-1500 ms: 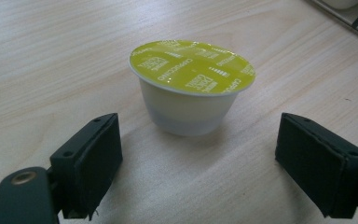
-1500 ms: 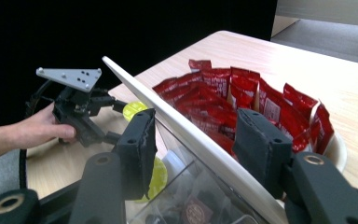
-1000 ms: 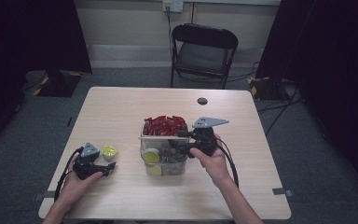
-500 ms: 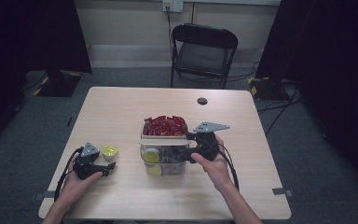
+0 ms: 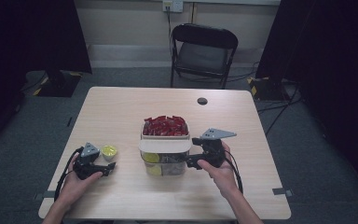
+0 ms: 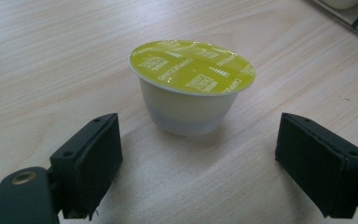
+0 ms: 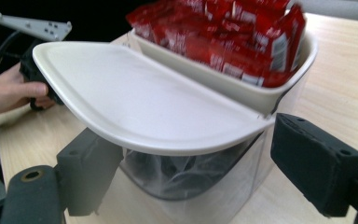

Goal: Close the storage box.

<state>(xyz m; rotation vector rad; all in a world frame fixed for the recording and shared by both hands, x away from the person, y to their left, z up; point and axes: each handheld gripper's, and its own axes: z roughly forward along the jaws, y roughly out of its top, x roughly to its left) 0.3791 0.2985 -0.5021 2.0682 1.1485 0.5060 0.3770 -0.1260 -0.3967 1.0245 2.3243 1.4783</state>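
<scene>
Contents of the clear container [image 5: 165, 164] on the counter [image 5: 121, 112] are hard to read: through its transparent wall the right gripper view gives only a dark, crumpled mass under the cream lid [image 7: 135, 112], while the high view picks out two yellow-green discs behind the plastic. Red packets [image 7: 228, 32] fill the cream tray on top, their far edge cut off by the frame and their print blurred. The right tongs [image 5: 192, 161] stand just beside the container's right wall, their jaws wide after just having been opening; in the right gripper view they flank the lid's near edge and the clear wall below it without pressing on either. Well apart to the left, the left tongs [image 5: 109, 166] rest low on the counter with jaws spread wide, gripping nothing. A capsule [image 6: 192, 86] with a yellow-green foil top sits upright on the wood just ahead of those jaws, centred on the gap between them and touching neither pad; the high view places it just beyond the left tongs' tips. The person's left hand [image 7: 9, 95] shows at the edge of the right gripper view, partly cut off.
</scene>
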